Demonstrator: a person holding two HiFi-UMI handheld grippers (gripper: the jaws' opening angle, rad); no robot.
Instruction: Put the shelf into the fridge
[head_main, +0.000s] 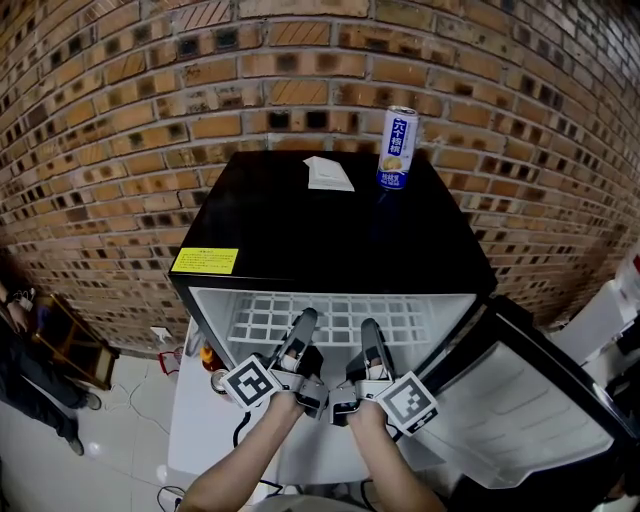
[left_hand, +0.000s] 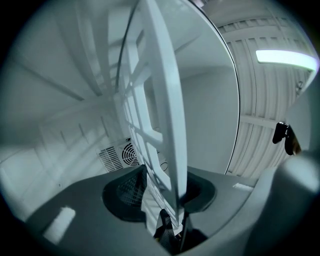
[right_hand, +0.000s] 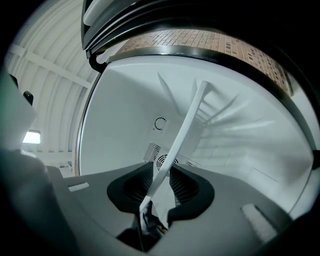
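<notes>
Noting the left gripper (head_main: 303, 322) and right gripper (head_main: 370, 328) side by side at the mouth of the fridge (head_main: 280, 240), both equally near the work. Left fingers (left_hand: 125, 194) stand spread; the front rail of the shelf (left_hand: 165, 100) runs through the gap, clear of the one pad and close along the other, with no pinch evident. Right fingers (right_hand: 186, 187) are likewise spread, the thin rail (right_hand: 182, 135) passing between them with space on each side. The rail's long axis lies crosswise to both sets of fingers, and the shelf (head_main: 335, 312) reaches straight away from them into the cavity. Judgement: a straight pull back should clear both grippers without catching it. The shelf is a white plastic grid of open squares, lying level high in the compartment and looking seated. Beyond, a fan grille (right_hand: 162, 159) on the back wall. The door (head_main: 530, 400) hangs open at right.
</notes>
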